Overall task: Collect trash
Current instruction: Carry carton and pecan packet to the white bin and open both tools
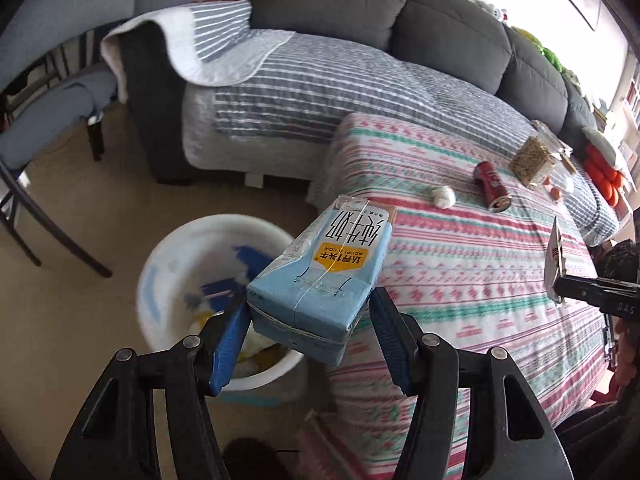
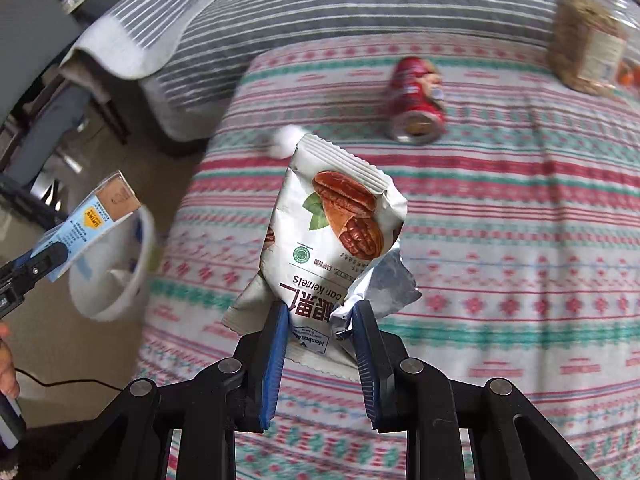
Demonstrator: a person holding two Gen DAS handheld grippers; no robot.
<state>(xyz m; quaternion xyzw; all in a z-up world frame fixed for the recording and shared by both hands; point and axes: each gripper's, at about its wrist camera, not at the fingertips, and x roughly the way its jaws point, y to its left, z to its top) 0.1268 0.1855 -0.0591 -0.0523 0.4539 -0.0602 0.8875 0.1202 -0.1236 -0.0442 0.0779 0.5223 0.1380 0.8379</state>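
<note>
left wrist view: the left gripper (image 1: pixel 308 312) clamps a blue milk carton (image 1: pixel 324 272) between its pads, held over the rim of a white bin (image 1: pixel 160 276) on the floor that holds blue, white and yellow scraps. a red can (image 1: pixel 493 186) lies on the patterned tablecloth (image 1: pixel 480 280).

right wrist view: the right gripper (image 2: pixel 320 316) pinches a pecan kernel packet (image 2: pixel 332 232) above the tablecloth, its torn end crumpled between the pads. a clear jar (image 2: pixel 588 44) of seeds stands beyond the can.
</note>
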